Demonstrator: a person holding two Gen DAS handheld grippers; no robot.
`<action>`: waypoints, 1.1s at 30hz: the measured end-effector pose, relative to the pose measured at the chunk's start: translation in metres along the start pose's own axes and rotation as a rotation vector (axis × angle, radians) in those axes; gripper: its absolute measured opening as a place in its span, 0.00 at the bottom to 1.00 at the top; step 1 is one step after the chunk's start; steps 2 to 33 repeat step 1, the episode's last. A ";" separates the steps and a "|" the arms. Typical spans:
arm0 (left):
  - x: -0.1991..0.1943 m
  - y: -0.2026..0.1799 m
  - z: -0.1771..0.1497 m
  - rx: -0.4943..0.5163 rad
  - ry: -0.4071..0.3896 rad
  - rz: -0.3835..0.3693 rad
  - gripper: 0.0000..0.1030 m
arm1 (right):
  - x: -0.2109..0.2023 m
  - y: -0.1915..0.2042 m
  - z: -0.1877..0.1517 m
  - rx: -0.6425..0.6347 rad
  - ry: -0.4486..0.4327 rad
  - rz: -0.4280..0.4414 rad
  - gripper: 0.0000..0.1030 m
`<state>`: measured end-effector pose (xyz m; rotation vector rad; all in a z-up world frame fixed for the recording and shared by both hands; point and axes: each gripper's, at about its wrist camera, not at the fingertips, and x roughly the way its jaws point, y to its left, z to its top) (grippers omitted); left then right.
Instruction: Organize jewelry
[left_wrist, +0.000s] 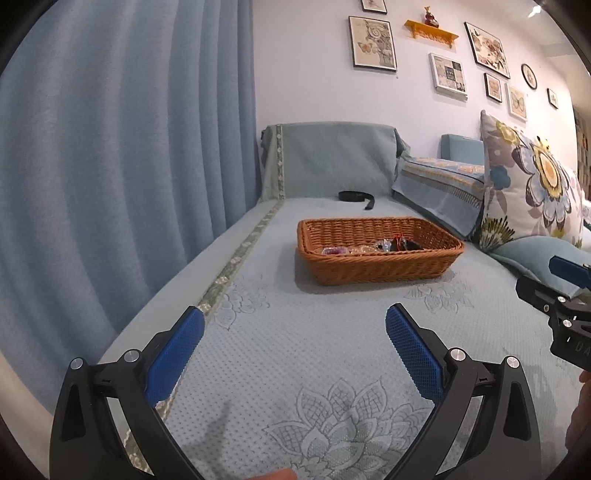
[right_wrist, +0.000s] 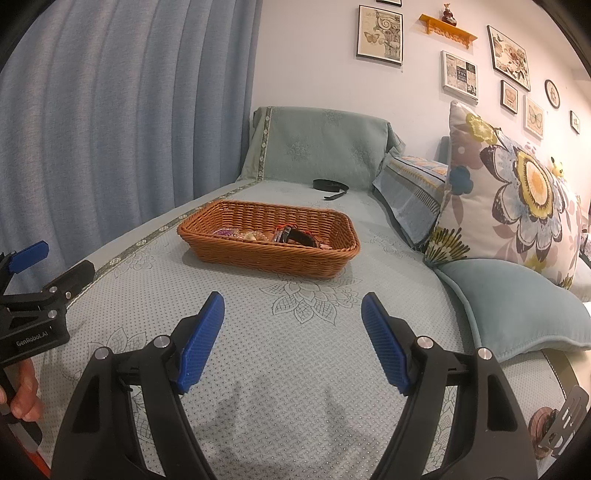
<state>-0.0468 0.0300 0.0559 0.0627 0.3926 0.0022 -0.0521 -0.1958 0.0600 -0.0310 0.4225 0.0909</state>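
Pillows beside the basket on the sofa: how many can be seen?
3. A flowered pillow leans upright on the right, a plain blue pillow lies before it, and a striped pillow lies behind. More may be hidden beyond them.

1 basket (right_wrist: 268, 254), 1 belt (right_wrist: 330, 185), 2 cushions (right_wrist: 511, 192).

Jewelry (right_wrist: 258, 234) heaped in wicker basket (right_wrist: 266, 254)

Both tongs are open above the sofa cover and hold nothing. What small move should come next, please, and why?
Probably bring the right tongs forward toward the wicker basket. Both it and the left tongs are open, empty and short of the basket, and the jewelry lies inside it. In the right wrist view the basket looks closer and its contents show better.
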 end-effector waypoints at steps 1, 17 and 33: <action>0.001 0.001 0.000 -0.002 0.002 -0.006 0.93 | 0.000 0.000 0.000 0.000 0.000 0.001 0.71; 0.001 0.001 0.000 -0.002 0.002 -0.006 0.93 | 0.000 0.000 0.000 0.000 0.000 0.001 0.71; 0.001 0.001 0.000 -0.002 0.002 -0.006 0.93 | 0.000 0.000 0.000 0.000 0.000 0.001 0.71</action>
